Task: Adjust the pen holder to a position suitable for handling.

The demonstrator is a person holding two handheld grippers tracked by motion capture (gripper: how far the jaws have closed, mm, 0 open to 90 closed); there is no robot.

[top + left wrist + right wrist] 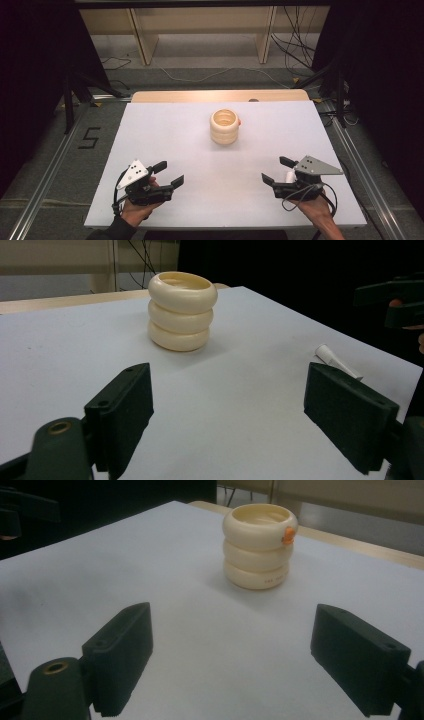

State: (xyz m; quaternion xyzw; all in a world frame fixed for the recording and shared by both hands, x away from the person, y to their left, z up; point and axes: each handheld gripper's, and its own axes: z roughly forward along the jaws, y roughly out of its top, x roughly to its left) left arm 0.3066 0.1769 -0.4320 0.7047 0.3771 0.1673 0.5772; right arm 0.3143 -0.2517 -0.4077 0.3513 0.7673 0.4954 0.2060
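Note:
A cream cup (224, 126) shaped like three stacked rings stands upright at the middle of the white table (165, 130), toward the far side. A small orange piece (289, 534) sits on its rim. My left gripper (170, 172) rests near the front left edge, open, with nothing between its jaws (227, 410). At the front right my right gripper (274, 169) is also open and empty (232, 650). Both point toward the cup (182, 310), well short of it. A small white tube (336, 360) lies on the table beside the right gripper.
A wooden strip (220, 95) runs along the table's far edge. Beyond it are shelf legs (142, 42) and loose cables (295, 45) on the floor. Metal rails (47, 180) flank the table, with a "5" mark (89, 137) on the floor at left.

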